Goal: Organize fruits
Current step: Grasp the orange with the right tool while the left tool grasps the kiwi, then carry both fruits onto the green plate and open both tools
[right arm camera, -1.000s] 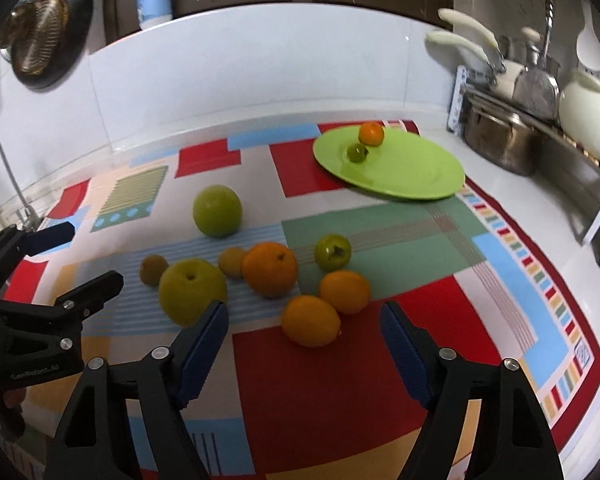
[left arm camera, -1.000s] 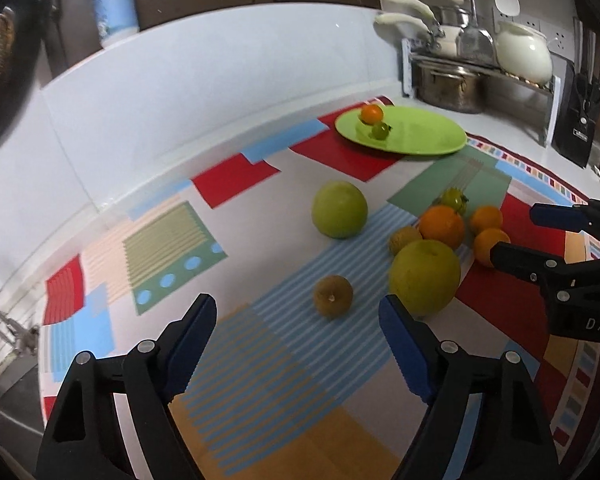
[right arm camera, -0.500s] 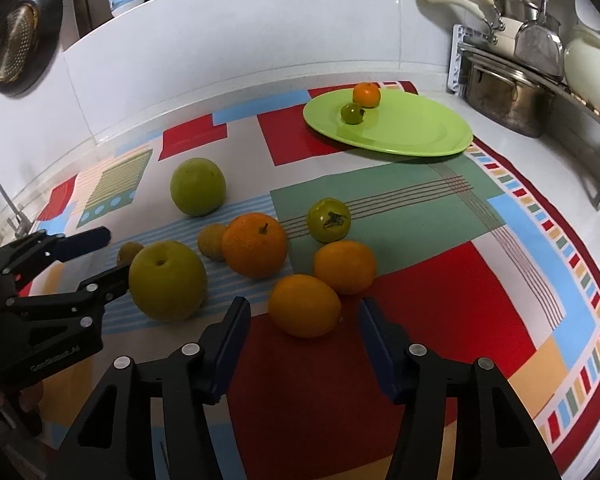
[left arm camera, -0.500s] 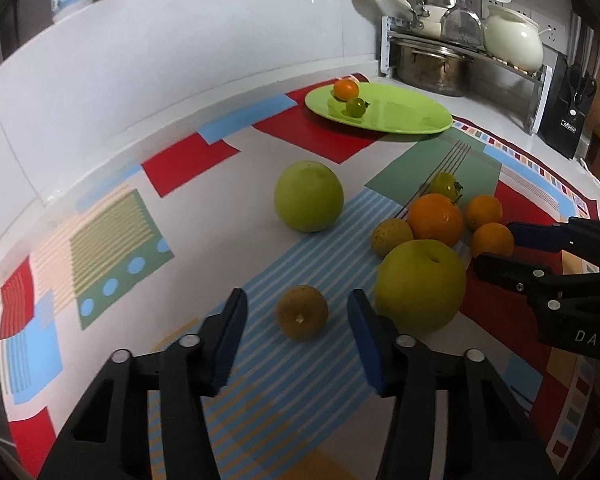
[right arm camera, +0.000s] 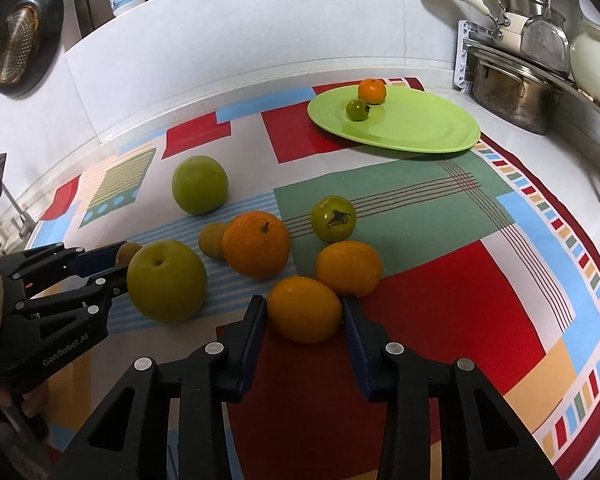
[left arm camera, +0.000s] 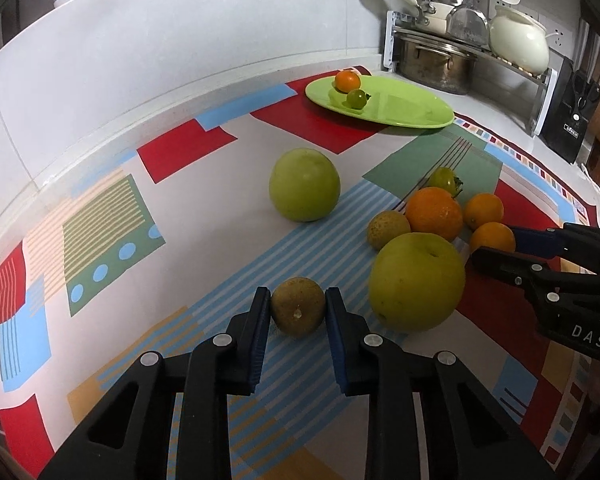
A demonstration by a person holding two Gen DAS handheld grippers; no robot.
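A: Now, what does the left gripper (left arm camera: 297, 312) hold?

B: It is closed on the small brown fruit (left arm camera: 298, 306). Both blue pads touch its sides, low on the cloth (left arm camera: 220, 272), and the fruit sits on the striped blue patch beside the big yellow-green fruit (left arm camera: 416, 280).

A: And the right gripper (right arm camera: 305, 312)?

B: Its jaws are closing around the near orange (right arm camera: 304, 309). The left pad seems to touch the skin; on the right side one cannot tell if a thin gap remains. A second orange (right arm camera: 348, 267) lies just behind, touching or almost touching it.

A: How will these fruits handle?

B: The brown one looks small, light and firm, with a rough dry skin, so it probably does not slip. It is round, so the pads should stay across its widest part, as they are. The orange is likely heavier and its skin smoother, a little soft under pressure; a grip at the middle, not too strong, should be enough.

A: Any danger?

B: A round fruit can roll out if the grip is off-centre. Also the neighbour may be pushed when the orange goes up. The plate (right arm camera: 420, 136) at the back, with two small fruits on it, looks like the goal.
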